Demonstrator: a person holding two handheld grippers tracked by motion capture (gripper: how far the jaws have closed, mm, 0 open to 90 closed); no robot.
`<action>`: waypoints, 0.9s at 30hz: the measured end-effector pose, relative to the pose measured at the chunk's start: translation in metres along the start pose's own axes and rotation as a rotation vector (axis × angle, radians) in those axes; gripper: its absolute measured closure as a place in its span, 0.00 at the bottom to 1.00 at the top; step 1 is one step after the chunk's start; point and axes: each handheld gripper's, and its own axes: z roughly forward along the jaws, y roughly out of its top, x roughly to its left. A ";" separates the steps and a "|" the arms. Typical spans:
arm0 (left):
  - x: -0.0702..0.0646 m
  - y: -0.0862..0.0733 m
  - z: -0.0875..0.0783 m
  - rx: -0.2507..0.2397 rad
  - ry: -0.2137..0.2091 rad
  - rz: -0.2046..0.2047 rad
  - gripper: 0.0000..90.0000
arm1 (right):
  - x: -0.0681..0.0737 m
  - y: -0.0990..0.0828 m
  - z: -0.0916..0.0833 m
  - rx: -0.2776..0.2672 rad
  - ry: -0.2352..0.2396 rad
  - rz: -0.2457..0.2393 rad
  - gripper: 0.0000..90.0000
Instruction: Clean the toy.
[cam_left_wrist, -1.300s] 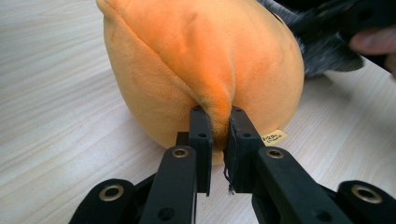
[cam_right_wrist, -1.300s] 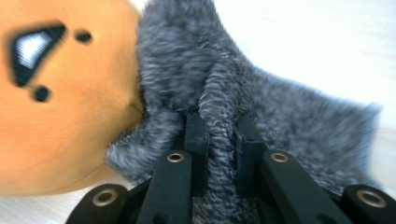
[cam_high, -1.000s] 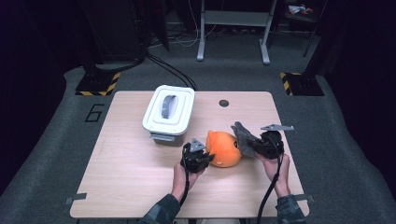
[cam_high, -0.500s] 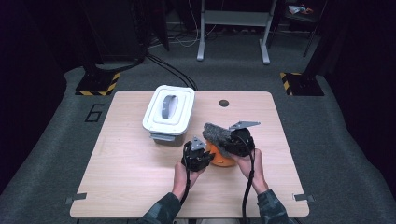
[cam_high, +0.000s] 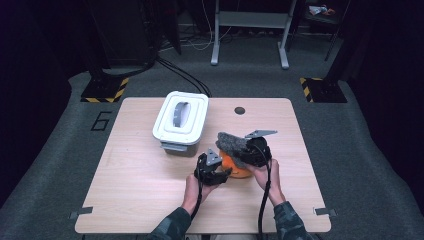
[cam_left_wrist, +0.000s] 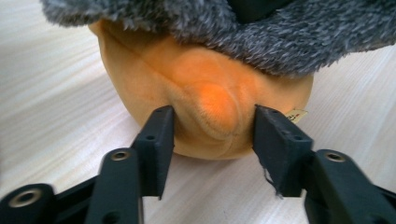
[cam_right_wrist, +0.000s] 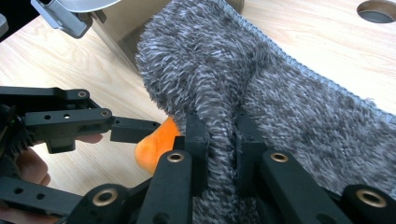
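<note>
On the pale wooden table (cam_high: 125, 200), at 5 o'clock from the white lidded plastic box (cam_high: 181, 119), a grey fluffy cloth (cam_high: 234, 144) is clamped in the right gripper (cam_right_wrist: 219, 140) and draped halfway over the round orange plush ball (cam_left_wrist: 205, 102); the left gripper (cam_left_wrist: 212, 133), its jaws just opened, stands apart around the ball; covering is judged unfinished.

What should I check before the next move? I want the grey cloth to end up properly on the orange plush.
1. Right tool pinching the grey fuzzy cloth: ok, a fold sits clamped between its jaws.
2. Cloth over the orange plush: ok, it drapes across the top.
3. Left tool free of the plush: ok, its jaws have just been opening and stand either side of a bulge.
4. Plush resting on the wooden table: ok.
5. White lidded box clear of the work: ok, apart behind it.
6. Cloth covering the far side: cannot tell.
</note>
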 end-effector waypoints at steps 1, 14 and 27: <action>-0.001 0.001 0.001 0.000 0.008 0.014 0.64 | 0.000 0.000 0.000 -0.002 -0.003 0.001 0.88; -0.004 0.015 -0.007 -0.026 -0.052 -0.124 0.91 | 0.015 -0.004 -0.031 -0.073 0.023 -0.012 0.88; -0.001 0.012 -0.006 -0.018 -0.052 -0.177 0.91 | 0.007 -0.021 -0.023 -0.061 -0.100 -0.029 0.88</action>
